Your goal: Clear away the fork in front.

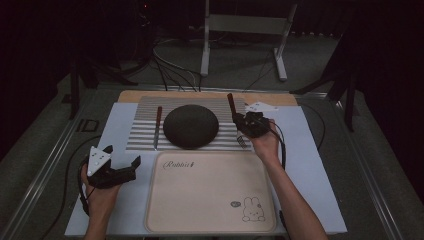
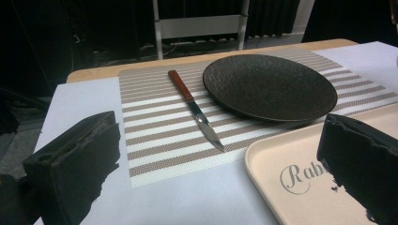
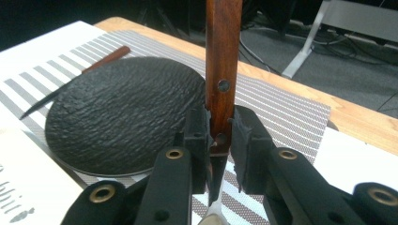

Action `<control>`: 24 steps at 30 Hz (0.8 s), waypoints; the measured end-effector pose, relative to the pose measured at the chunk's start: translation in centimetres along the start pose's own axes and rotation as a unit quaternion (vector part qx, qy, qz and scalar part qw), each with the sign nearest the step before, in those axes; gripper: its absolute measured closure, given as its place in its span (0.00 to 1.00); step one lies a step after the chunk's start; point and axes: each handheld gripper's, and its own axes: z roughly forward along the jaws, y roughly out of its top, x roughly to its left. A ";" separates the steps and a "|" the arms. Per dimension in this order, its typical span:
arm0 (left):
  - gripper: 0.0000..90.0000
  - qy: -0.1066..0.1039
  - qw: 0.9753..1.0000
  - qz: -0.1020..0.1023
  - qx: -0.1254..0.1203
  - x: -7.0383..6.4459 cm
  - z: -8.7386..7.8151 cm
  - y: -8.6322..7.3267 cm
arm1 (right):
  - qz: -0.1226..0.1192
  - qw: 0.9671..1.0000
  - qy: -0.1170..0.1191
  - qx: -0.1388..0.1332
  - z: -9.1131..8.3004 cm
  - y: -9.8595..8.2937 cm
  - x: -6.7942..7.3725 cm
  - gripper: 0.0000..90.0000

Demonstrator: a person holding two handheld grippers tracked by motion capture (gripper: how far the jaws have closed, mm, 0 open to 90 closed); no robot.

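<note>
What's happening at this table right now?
A person holds a gripper in each hand. The right gripper is shut on a wooden-handled fork over the striped placemat, right of the dark round plate. The left gripper hangs open beside the beige tray; a wooden-handled knife lies left of the plate.

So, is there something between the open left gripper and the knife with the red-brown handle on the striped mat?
Nothing visible: the left gripper faces the red-handled knife across bare white table and striped mat.

High: above, looking forward-down | gripper views: low, close (right closest) | shared: dark plate (image 1: 190, 126)
</note>
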 end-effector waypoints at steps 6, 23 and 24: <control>0.00 -0.001 1.000 0.005 0.003 -0.2 0.1 0.0 | 0.000 1.000 0.008 -0.017 -1.2 0.0 0.4 0.86; 0.00 -0.015 1.000 0.005 -0.010 -1.4 0.0 0.7 | -0.006 0.998 0.034 -0.061 -4.2 -0.6 2.4 0.86; 0.00 -0.016 1.000 0.004 -0.011 -1.5 0.0 0.9 | -0.008 0.997 0.035 -0.064 -4.3 -0.6 2.6 0.86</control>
